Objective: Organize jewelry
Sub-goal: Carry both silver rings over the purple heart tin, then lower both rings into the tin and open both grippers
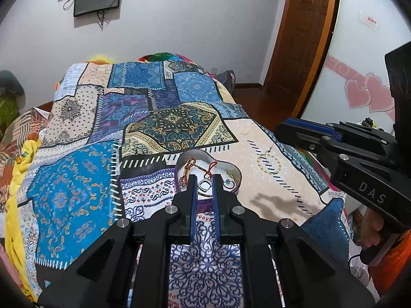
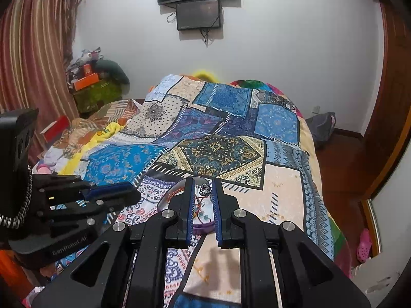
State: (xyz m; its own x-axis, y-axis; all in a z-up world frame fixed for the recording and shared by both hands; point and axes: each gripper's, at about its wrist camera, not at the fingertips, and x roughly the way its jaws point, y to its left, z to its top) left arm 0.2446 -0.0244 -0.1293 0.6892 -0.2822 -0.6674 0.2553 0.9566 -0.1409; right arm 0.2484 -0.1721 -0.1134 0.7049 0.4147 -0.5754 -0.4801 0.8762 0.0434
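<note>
A heart-shaped tin (image 1: 235, 170) with a white lining sits on the patchwork bedspread (image 1: 84, 179). Inside lie red and brown cord bracelets (image 1: 190, 166), a silver ring (image 1: 204, 185) and a small teal bead piece (image 1: 228, 181). My left gripper (image 1: 205, 179) is open, its tips over the tin on either side of the ring. My right gripper (image 2: 203, 183) is open above the same tin (image 2: 164, 202), with a silver ring (image 2: 204, 189) between its tips; whether the tips touch it I cannot tell. Each gripper shows in the other's view, the right one (image 1: 295, 133) and the left one (image 2: 120, 190).
The bedspread covers a bed with yellow and striped blankets (image 2: 108, 131) on the left. A wooden door (image 1: 303, 30) and floor lie to the right. A screen (image 2: 197, 15) hangs on the far wall. Clutter is piled by the curtain (image 2: 90, 77).
</note>
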